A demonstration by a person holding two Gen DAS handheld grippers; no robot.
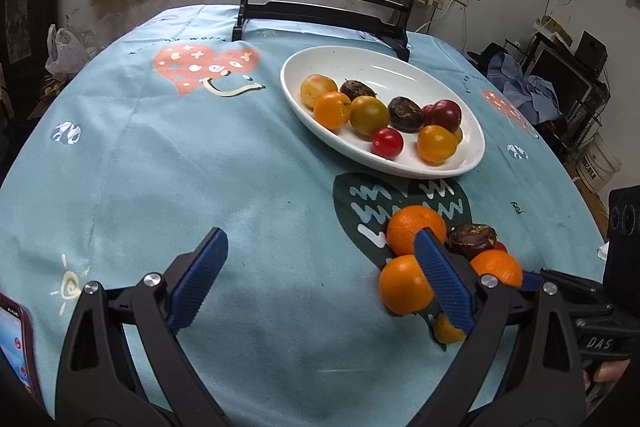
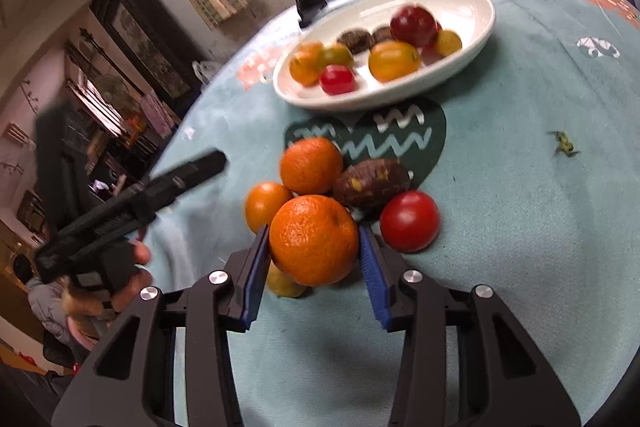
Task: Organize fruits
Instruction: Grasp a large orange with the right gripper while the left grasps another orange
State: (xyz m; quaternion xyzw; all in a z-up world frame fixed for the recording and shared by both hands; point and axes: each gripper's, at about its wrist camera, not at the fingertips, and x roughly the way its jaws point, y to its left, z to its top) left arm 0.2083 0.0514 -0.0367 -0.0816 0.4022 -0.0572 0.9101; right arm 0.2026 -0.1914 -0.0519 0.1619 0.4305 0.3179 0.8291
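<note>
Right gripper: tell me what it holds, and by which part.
The right gripper has its jaws on the two opposite sides of a large orange, around its widest part. The left gripper is open and holds nothing.

The counter (image 1: 160,167) is seen from above and behind each gripper's jaws, facing the white dish (image 1: 460,163) — the right view sits closer. The dish (image 2: 476,27) and loose fruit pile (image 2: 316,211) are shared.

The letters "DAS" stand in white on a black gripper body (image 1: 599,343), at four o'clock in the left wrist view.

The tablecloth (image 1: 200,167) print at eleven o'clock is too small to read.
</note>
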